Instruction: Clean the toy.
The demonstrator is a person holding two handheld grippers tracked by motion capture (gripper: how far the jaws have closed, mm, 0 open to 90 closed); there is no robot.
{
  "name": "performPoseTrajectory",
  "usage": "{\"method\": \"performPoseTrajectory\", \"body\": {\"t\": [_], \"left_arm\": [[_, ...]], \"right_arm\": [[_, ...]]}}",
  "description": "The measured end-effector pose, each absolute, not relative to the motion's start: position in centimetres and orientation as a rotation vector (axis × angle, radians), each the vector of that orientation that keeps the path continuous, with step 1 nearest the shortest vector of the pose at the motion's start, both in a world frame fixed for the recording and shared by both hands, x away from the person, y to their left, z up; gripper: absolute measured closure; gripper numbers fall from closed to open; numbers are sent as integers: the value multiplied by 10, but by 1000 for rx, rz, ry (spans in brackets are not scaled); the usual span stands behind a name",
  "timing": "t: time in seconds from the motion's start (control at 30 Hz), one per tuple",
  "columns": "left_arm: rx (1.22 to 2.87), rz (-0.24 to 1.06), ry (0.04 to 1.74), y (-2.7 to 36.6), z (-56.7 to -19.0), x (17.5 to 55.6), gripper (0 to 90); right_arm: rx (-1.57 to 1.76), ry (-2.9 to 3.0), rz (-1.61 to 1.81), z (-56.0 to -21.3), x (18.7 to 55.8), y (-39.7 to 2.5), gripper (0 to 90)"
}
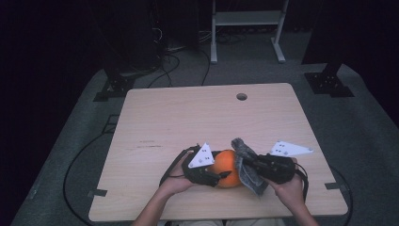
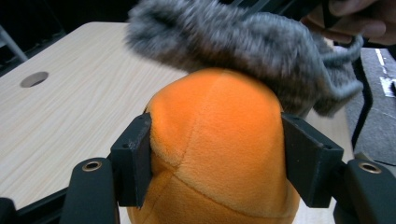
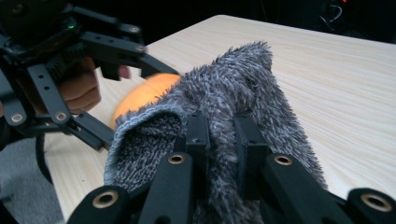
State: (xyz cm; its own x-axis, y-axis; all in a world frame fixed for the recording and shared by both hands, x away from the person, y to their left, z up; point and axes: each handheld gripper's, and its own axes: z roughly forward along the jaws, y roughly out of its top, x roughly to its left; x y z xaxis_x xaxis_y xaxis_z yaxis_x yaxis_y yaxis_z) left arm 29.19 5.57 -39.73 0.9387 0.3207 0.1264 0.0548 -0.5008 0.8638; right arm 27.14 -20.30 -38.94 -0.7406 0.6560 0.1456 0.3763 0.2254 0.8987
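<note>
1. Two grippers work together near the front edge of the worktop (image 1: 188, 113): the left gripper (image 2: 215, 154) has its fingers (image 2: 133, 158) clamped on either side of an orange plush ball (image 2: 219, 149), and the right gripper (image 3: 219, 140) has its fingers nearly together, pinching a fold of a grey fuzzy cloth (image 3: 243, 93).
2. Cloth lies draped over the top of the ball, touching it.
3. Ball judged soft and light; it yields under pressure, so grip across its widest part.
4. Cloth judged limp and light; hold it by a gathered fold, since its pile may slip.
</note>
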Motion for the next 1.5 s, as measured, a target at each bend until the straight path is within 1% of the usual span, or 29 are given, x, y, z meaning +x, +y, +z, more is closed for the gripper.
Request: {"method": "performPoseTrajectory", "body": {"t": [0.07, 0.17, 0.27, 0.33, 0.47, 0.53, 0.57, 0.6, 0.73, 0.8, 0.83, 0.93, 0.97, 1.0, 1.1, 1.13, 1.17, 1.23, 1.27, 1.3, 1.33, 1.37, 1.4, 1.43, 1.5], "left_arm": [[2087, 323, 263, 55, -403, 294, 295], [2030, 296, 266, 59, -405, 299, 181], [2009, 262, 303, 65, -406, 305, 91], [2022, 234, 317, 68, -411, 309, 67], [2030, 147, 326, 66, -423, 315, 58], [2081, 163, 317, 63, -428, 314, 48], [2100, 182, 314, 61, -431, 313, 49], [2102, 192, 305, 59, -432, 313, 74], [2060, 258, 314, 55, -429, 308, 235], [2054, 274, 309, 55, -425, 305, 282], [2047, 275, 312, 56, -421, 304, 289], [2004, 222, 290, 60, -405, 299, 291], [2017, 222, 275, 61, -402, 298, 290], [2041, 231, 266, 60, -402, 297, 284], [2098, 147, 254, 62, -412, 302, 265], [2080, 141, 242, 64, -415, 303, 264], [2067, 145, 252, 66, -416, 305, 239], [2043, 184, 335, 67, -420, 311, 137], [2038, 179, 368, 66, -423, 314, 85], [2043, 158, 366, 65, -427, 316, 61], [2045, 152, 353, 64, -429, 316, 60], [2037, 157, 341, 64, -429, 315, 83], [2034, 168, 337, 64, -428, 314, 146], [2027, 181, 334, 65, -426, 313, 185], [2025, 212, 351, 65, -423, 311, 233]], "right_arm": [[983, 2259, 1476, -396, 274, -201, 777], [1030, 2281, 1498, -409, 280, -206, 777], [1043, 2275, 1487, -409, 280, -210, 777], [1050, 2276, 1497, -411, 281, -212, 776], [1059, 2274, 1497, -414, 285, -215, 776], [1091, 2264, 1487, -417, 289, -221, 775], [1106, 2257, 1483, -418, 290, -224, 775], [1128, 2247, 1477, -419, 292, -228, 775], [1187, 2220, 1471, -420, 294, -237, 776], [1184, 2209, 1467, -417, 293, -236, 776], [1183, 2201, 1477, -415, 293, -236, 777], [1144, 2172, 1506, -406, 288, -232, 778], [1140, 2167, 1521, -405, 288, -231, 779], [1137, 2173, 1521, -406, 289, -230, 778], [1175, 2231, 1467, -419, 295, -227, 778], [1178, 2253, 1449, -424, 297, -225, 778], [1192, 2257, 1473, -427, 298, -225, 778], [1190, 2255, 1487, -426, 300, -226, 778], [1186, 2256, 1501, -425, 300, -225, 777], [1181, 2259, 1518, -425, 299, -223, 777], [1170, 2264, 1508, -425, 299, -221, 777], [1154, 2261, 1496, -424, 297, -219, 777], [1142, 2255, 1477, -422, 296, -218, 778], [1132, 2245, 1469, -420, 294, -219, 778], [1125, 2214, 1506, -414, 292, -223, 778]]}}
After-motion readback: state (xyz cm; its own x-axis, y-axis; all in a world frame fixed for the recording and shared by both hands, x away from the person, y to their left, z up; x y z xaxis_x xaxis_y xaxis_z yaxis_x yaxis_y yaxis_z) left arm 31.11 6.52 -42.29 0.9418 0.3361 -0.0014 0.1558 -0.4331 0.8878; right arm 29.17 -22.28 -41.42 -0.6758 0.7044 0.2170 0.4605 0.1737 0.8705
